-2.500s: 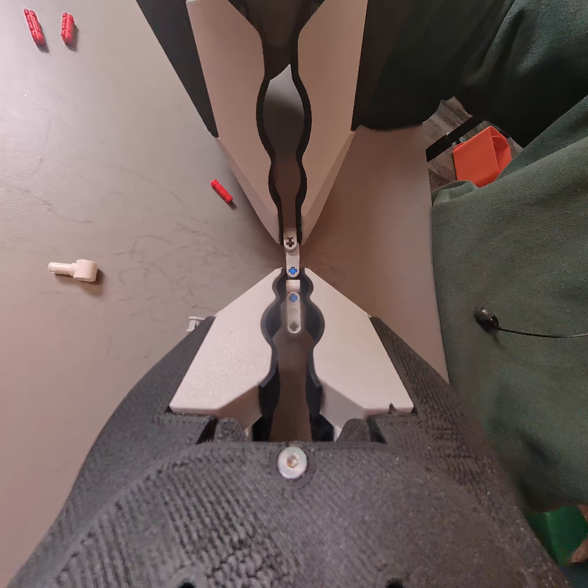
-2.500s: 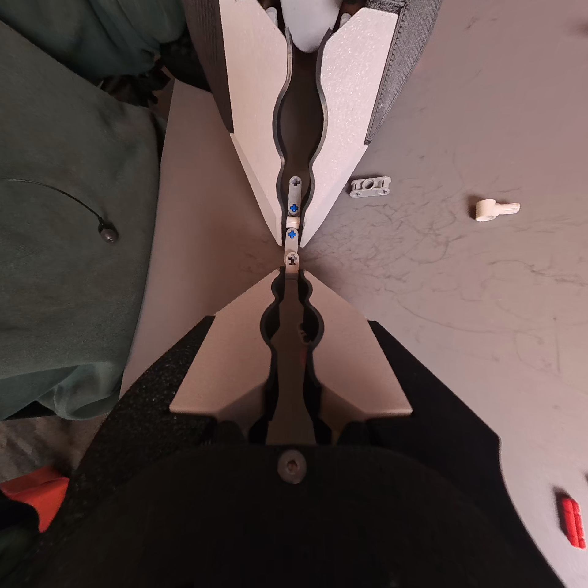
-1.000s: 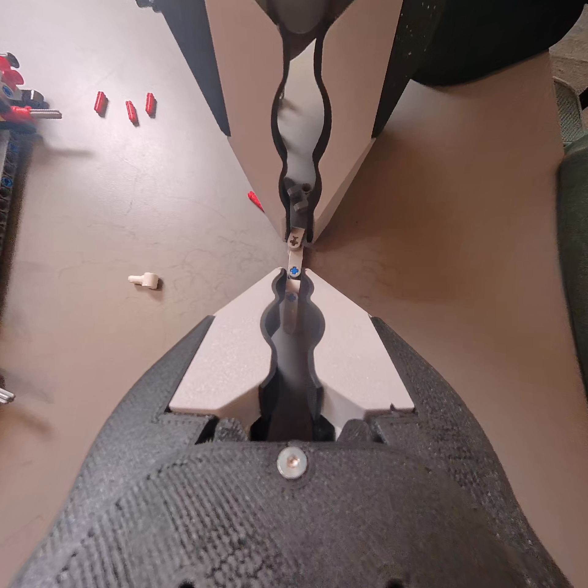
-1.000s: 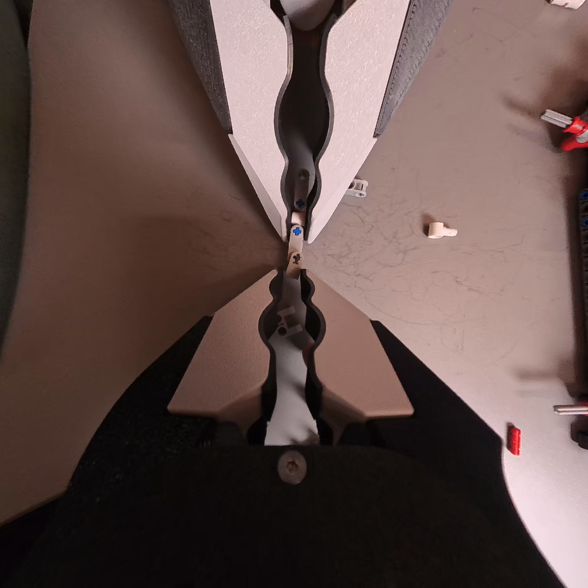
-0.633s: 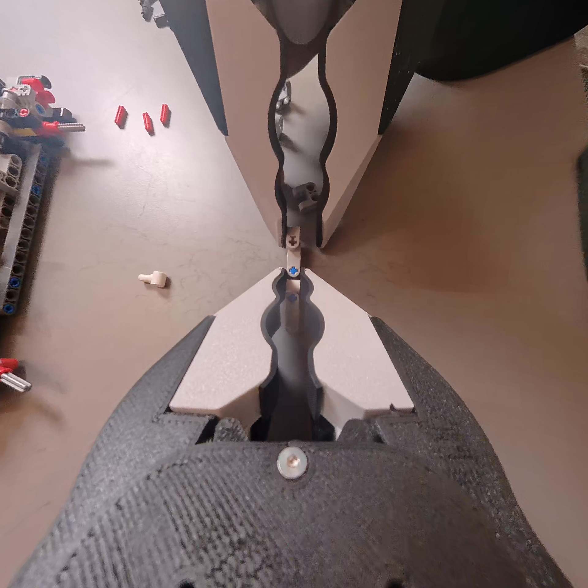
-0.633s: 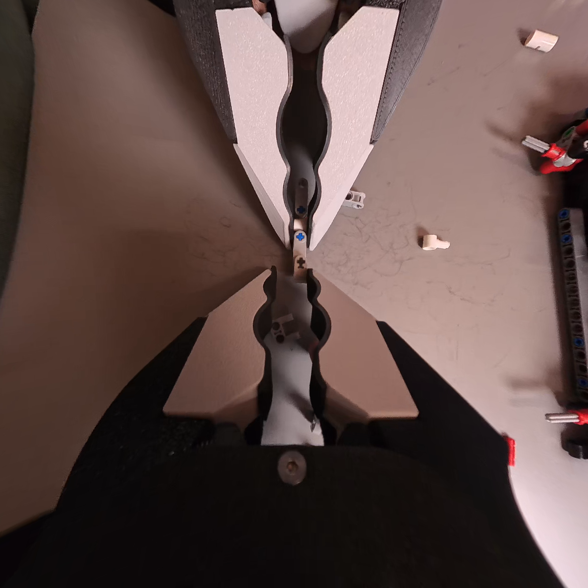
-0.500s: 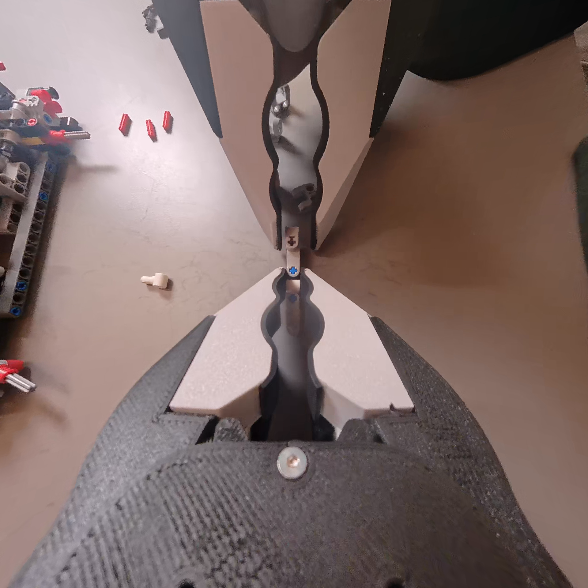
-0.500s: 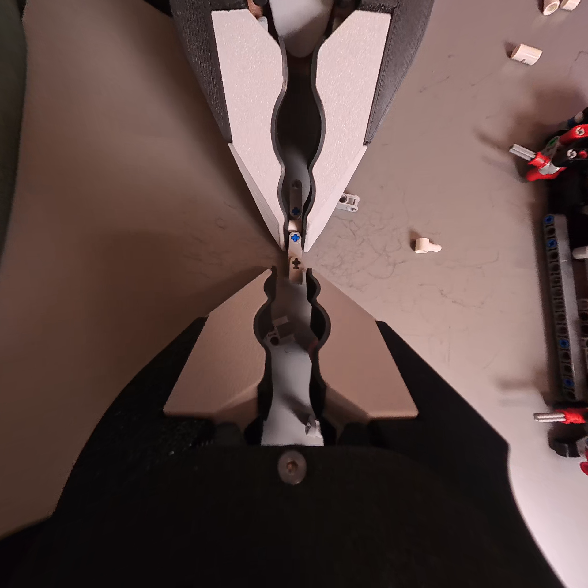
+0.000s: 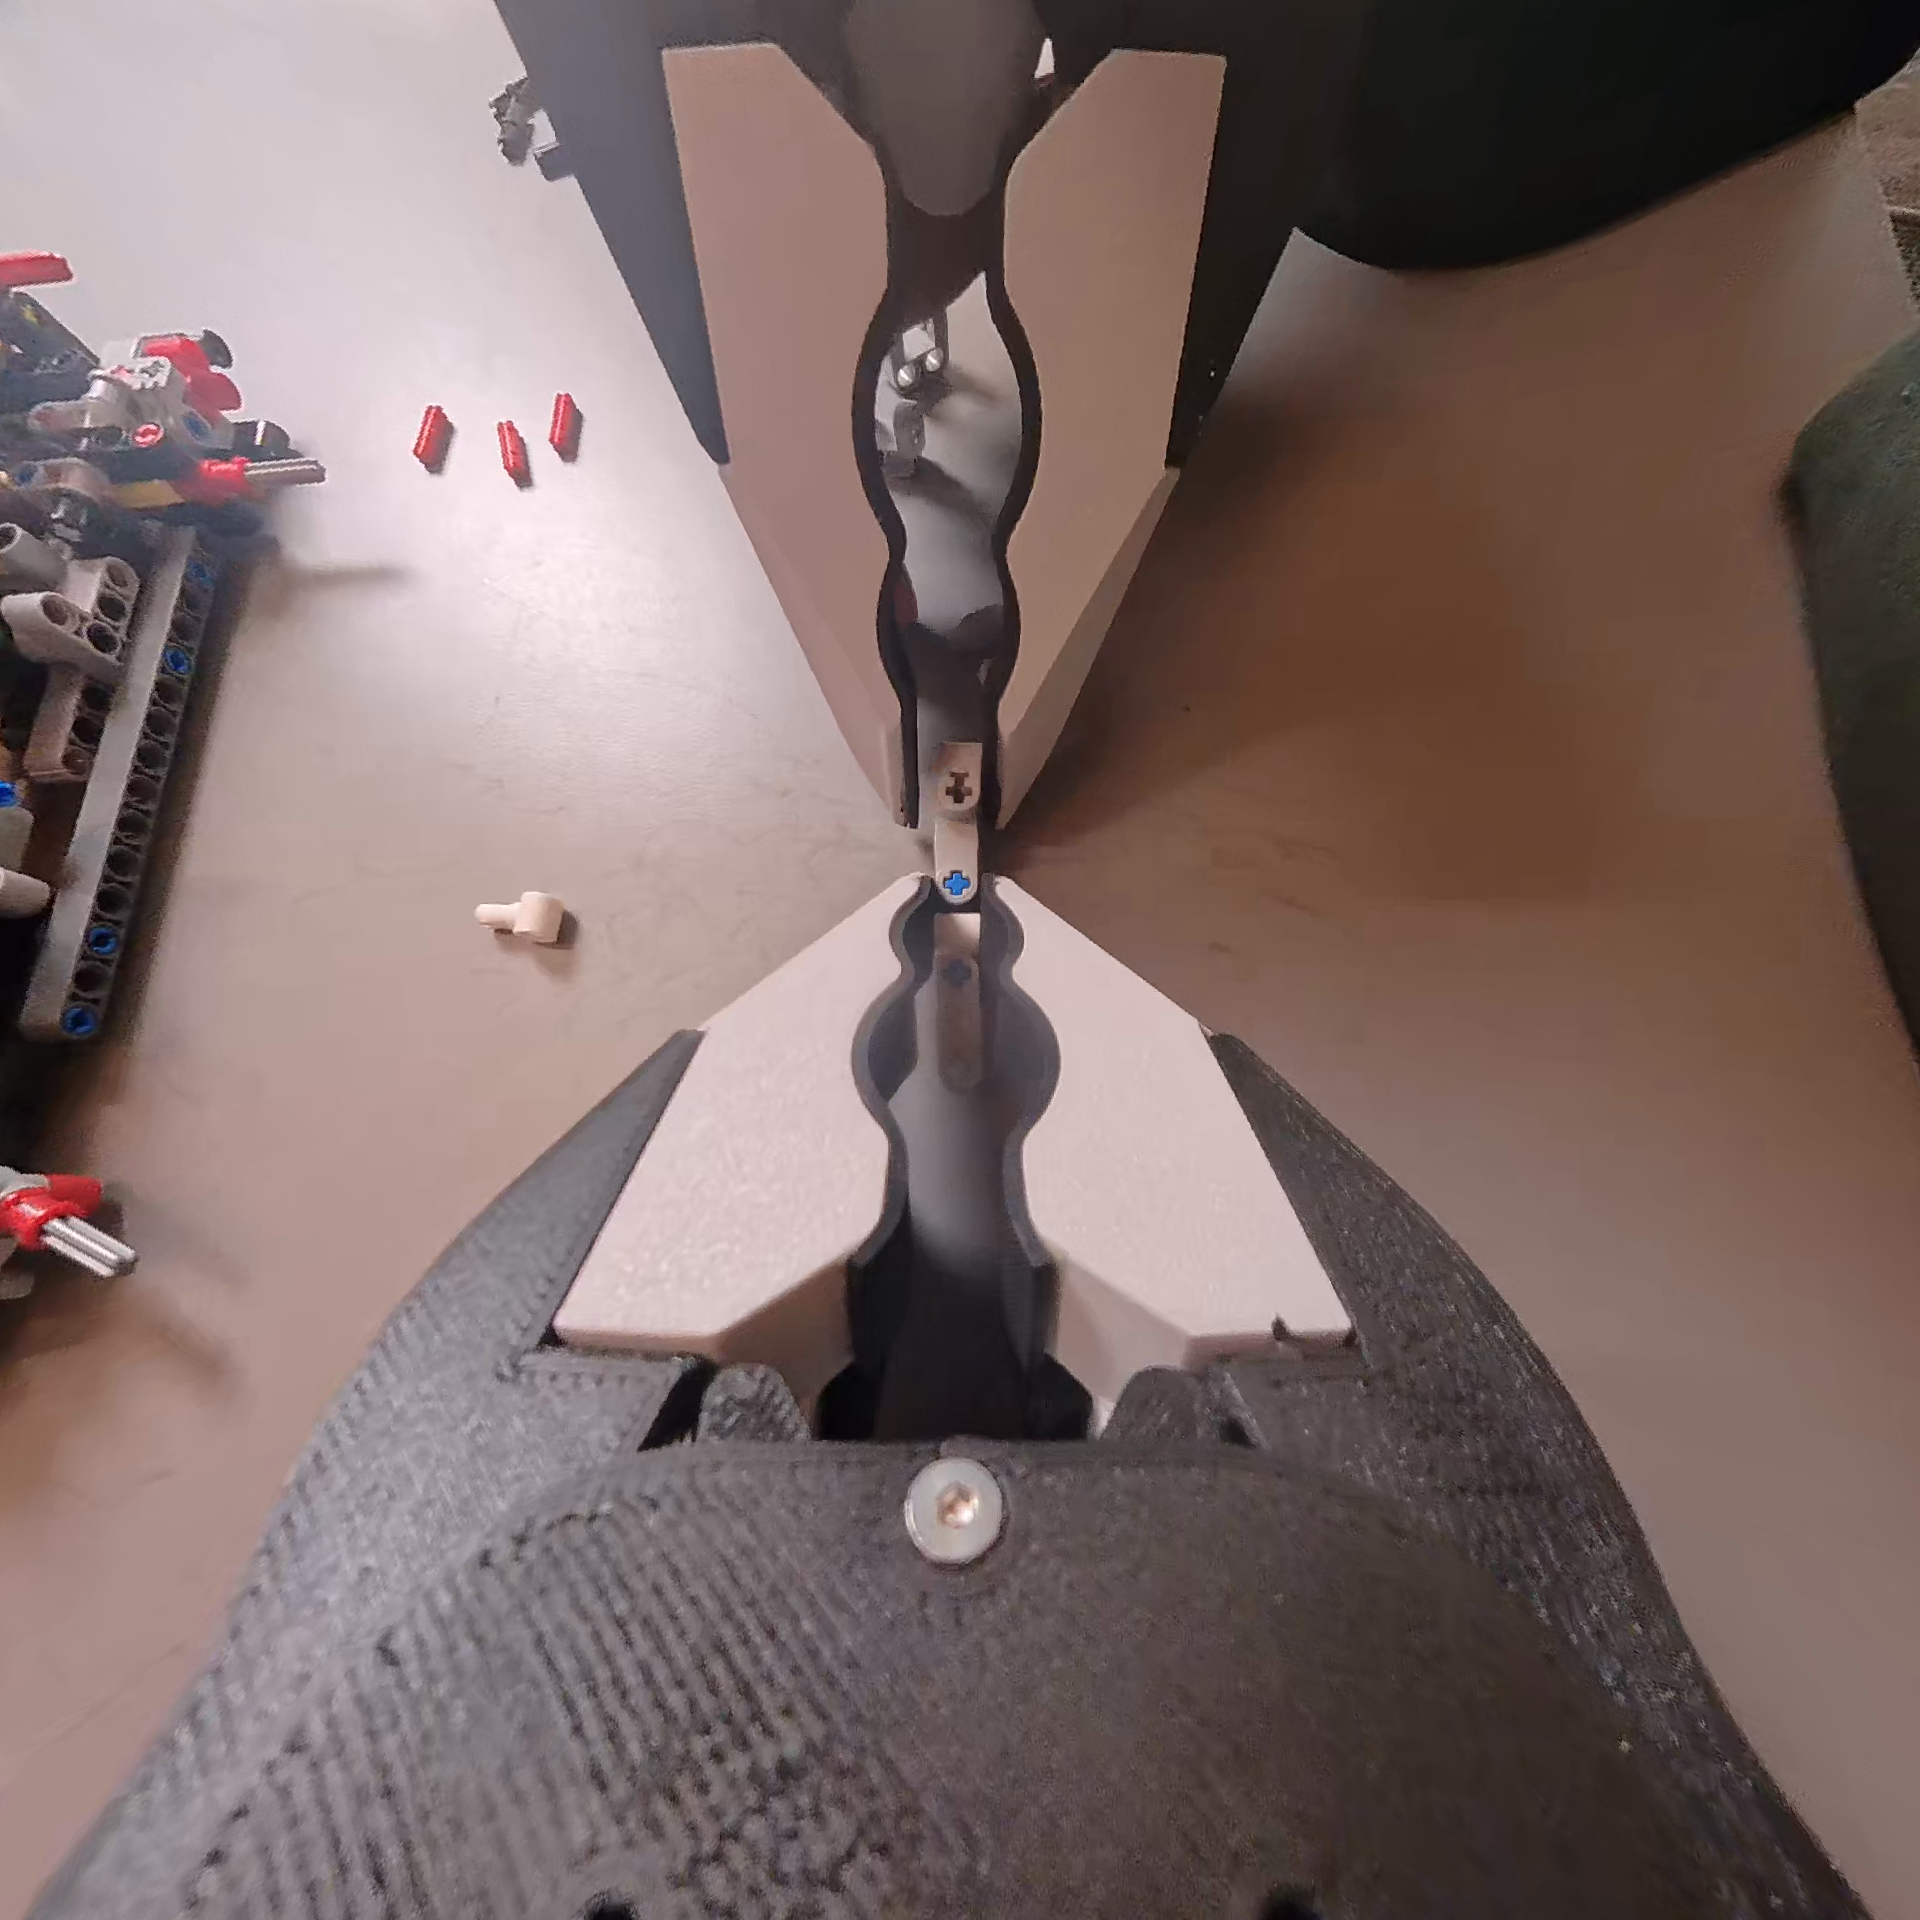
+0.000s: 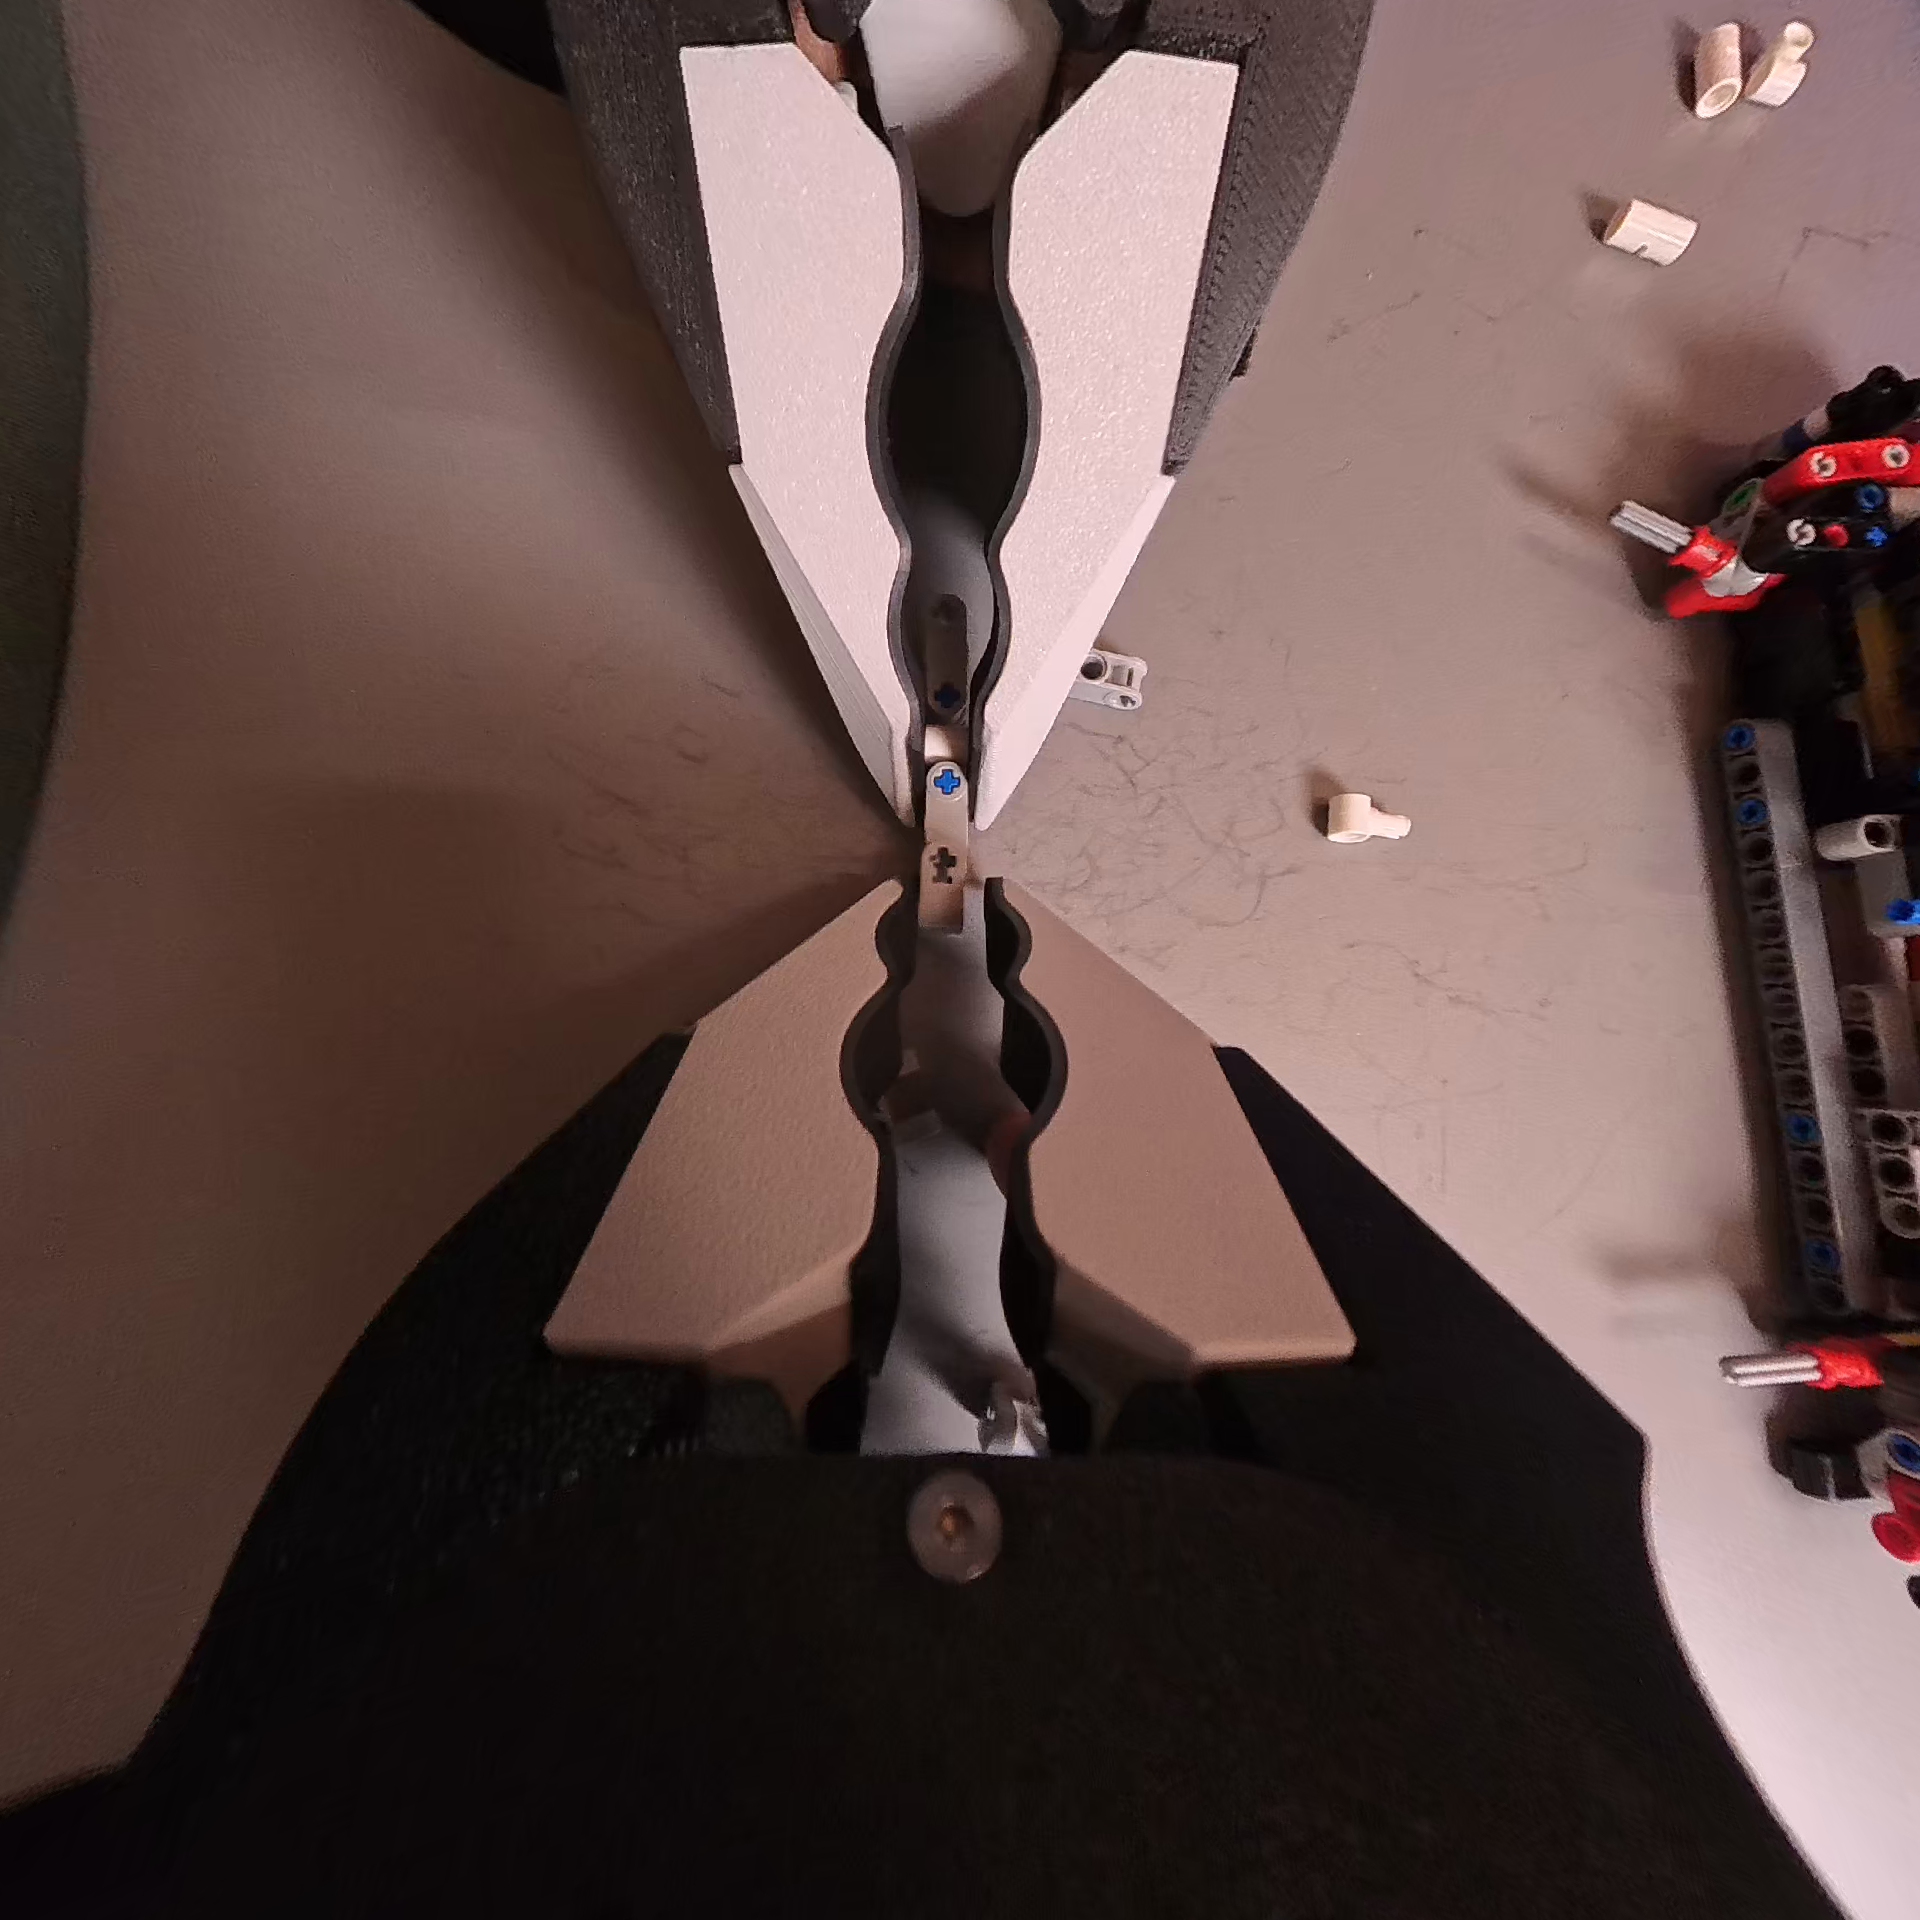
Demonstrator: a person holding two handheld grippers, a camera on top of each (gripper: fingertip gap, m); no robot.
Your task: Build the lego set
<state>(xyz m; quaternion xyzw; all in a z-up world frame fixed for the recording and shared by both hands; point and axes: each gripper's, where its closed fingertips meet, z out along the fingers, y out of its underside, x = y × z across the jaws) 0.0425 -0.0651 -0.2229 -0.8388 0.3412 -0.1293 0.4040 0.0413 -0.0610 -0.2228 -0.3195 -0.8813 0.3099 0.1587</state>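
Note:
A small assembly of thin grey liftarms (image 9: 958,831) joined by blue pins hangs in the air between my two grippers, which face each other tip to tip. My left gripper (image 9: 956,896) is shut on its near end, also seen in the right wrist view (image 10: 945,800). My right gripper (image 10: 951,896) stands around the other end (image 10: 942,878) with its jaws a little apart and a small gap beside the piece. It also shows in the left wrist view (image 9: 951,816). A partly built lego model (image 9: 94,623) on a long grey beam lies on the table.
The model (image 10: 1808,987) is right of my right gripper. Loose on the table: a tan connector (image 9: 520,920), three red pins (image 9: 499,436), a small grey connector (image 10: 1112,681), tan pieces (image 10: 1652,229), a red-capped axle (image 10: 1797,1366). A green sleeve (image 9: 1870,644) is at the right edge. Left and right tips are no more than a few centimetres apart. My right gripper's tips are some 15 cm from the partly built lego model (image 9: 94,623).
Both grippers have risen with the assembly, and the model has come into view. My right gripper's jaws have opened slightly off the piece. My left gripper stays shut.

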